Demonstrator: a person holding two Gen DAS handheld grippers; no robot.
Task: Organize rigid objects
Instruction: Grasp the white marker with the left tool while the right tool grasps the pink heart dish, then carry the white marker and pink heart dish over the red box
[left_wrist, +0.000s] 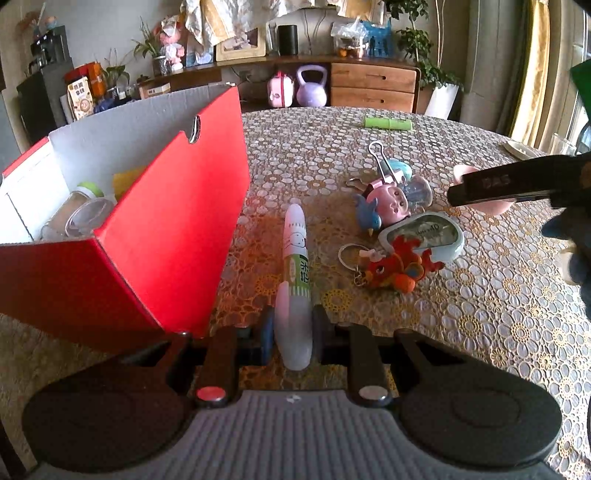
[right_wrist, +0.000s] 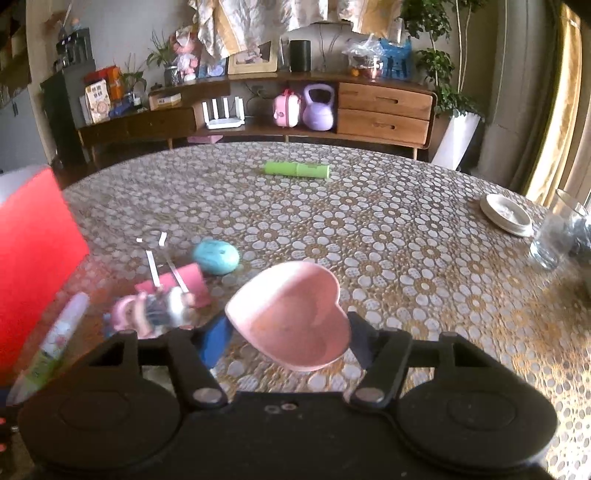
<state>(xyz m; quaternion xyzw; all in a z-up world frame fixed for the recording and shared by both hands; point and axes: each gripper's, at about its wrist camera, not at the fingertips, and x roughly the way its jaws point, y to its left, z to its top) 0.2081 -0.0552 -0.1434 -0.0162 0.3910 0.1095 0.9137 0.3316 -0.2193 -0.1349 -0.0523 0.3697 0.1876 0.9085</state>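
Observation:
My left gripper (left_wrist: 293, 330) is shut on a white glue pen (left_wrist: 295, 266) with a green label, which points forward just right of the red box (left_wrist: 147, 236). The box is open and holds jars (left_wrist: 86, 210) and a yellow item. My right gripper (right_wrist: 291, 332) is shut on a pink heart-shaped dish (right_wrist: 291, 314), held above the table; it shows in the left wrist view (left_wrist: 491, 184) at the right. On the table lie a pink pig toy (left_wrist: 391, 199), a blue bird (left_wrist: 369, 216), a binder clip (left_wrist: 382, 162), a red plush keychain (left_wrist: 399, 266) and a light blue case (left_wrist: 428, 232).
A green tube (right_wrist: 297, 170) lies at the far side of the round table with its lace-pattern cloth (right_wrist: 406, 258). A white saucer (right_wrist: 506, 214) and a glass (right_wrist: 557, 232) stand at the right edge. A teal egg-shaped item (right_wrist: 216, 256) lies near the clip.

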